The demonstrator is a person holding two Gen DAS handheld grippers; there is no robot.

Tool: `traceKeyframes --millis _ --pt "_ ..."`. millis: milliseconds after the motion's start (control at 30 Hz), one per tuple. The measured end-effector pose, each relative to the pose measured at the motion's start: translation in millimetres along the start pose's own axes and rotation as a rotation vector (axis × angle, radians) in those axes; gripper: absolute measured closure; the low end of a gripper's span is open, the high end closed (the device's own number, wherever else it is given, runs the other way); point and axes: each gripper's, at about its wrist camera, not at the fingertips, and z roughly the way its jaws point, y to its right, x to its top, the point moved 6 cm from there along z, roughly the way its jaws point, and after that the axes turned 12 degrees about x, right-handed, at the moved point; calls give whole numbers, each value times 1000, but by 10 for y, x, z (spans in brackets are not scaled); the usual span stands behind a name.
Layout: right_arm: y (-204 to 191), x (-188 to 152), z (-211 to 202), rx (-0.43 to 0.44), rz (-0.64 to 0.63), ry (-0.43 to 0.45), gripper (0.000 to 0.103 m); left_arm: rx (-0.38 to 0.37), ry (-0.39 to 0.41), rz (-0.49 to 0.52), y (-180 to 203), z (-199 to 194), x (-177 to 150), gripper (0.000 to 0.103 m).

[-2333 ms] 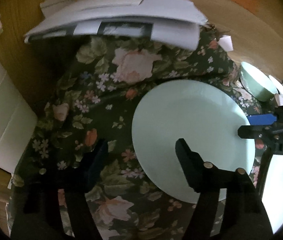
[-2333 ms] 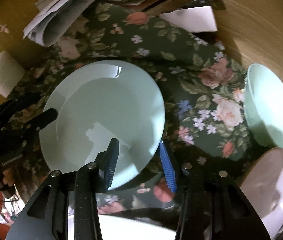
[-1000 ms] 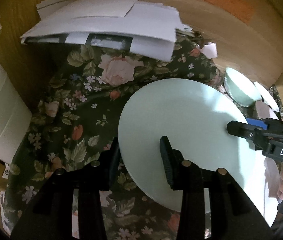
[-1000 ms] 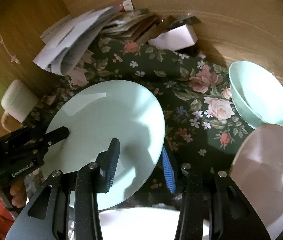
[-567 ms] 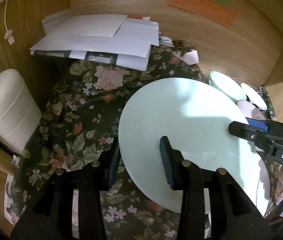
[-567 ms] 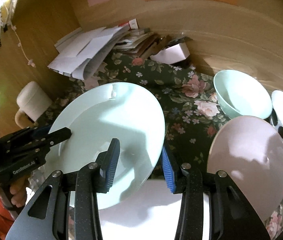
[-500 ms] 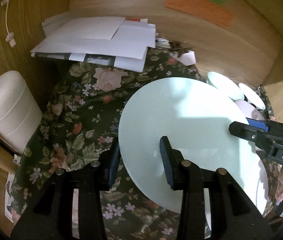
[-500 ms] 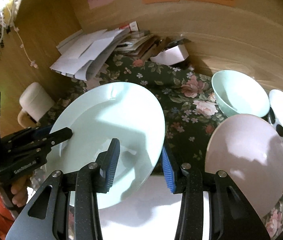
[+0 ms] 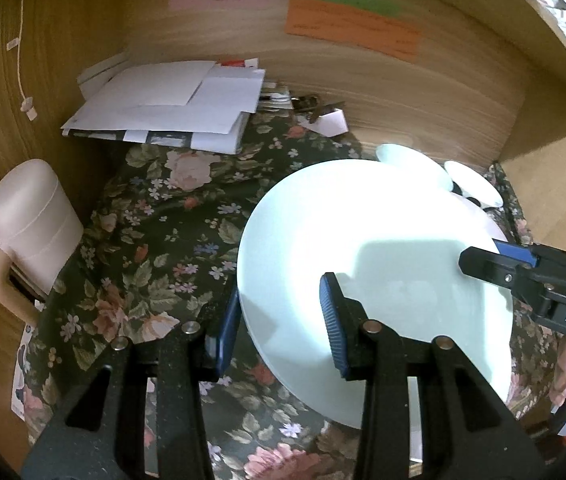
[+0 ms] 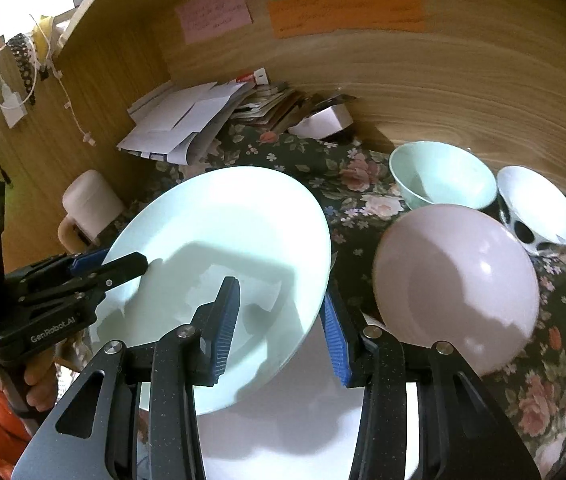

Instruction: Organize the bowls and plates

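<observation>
Both tools clamped on the mint plate (image 10: 219,240): left tool (image 9: 279,320) grips its rim at 9 o'clock, right tool (image 10: 283,316) at 4 o'clock. Plate is lifted, tilted, above the floral-cloth worktop (image 9: 155,240). Pink plate (image 10: 455,288) at 3 o'clock of it, mint bowl (image 10: 443,176) and spotted bowl (image 10: 539,208) behind at 1–2 o'clock. White plate (image 10: 303,420) directly below.

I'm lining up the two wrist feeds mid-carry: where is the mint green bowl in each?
Left wrist: mint green bowl shows only as a pale rim sliver, upper right, behind the pale green plate.
Right wrist: fully visible, upper right, beside the pink bowl.
Shared landmark: the orange note on the wooden back wall.
</observation>
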Motion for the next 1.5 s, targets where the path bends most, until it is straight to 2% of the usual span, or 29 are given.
traceKeyframes --millis 400,833,1500 --pt "78 -222 -304 -11 30 34 66 -26 8 37 264 -209 -154 64" --pt "228 -499 -461 -14 83 32 66 -44 -25 65 513 -223 -357 65" --pt "534 -920 -243 14 189 -49 66 -37 -135 78 697 85 -724 65"
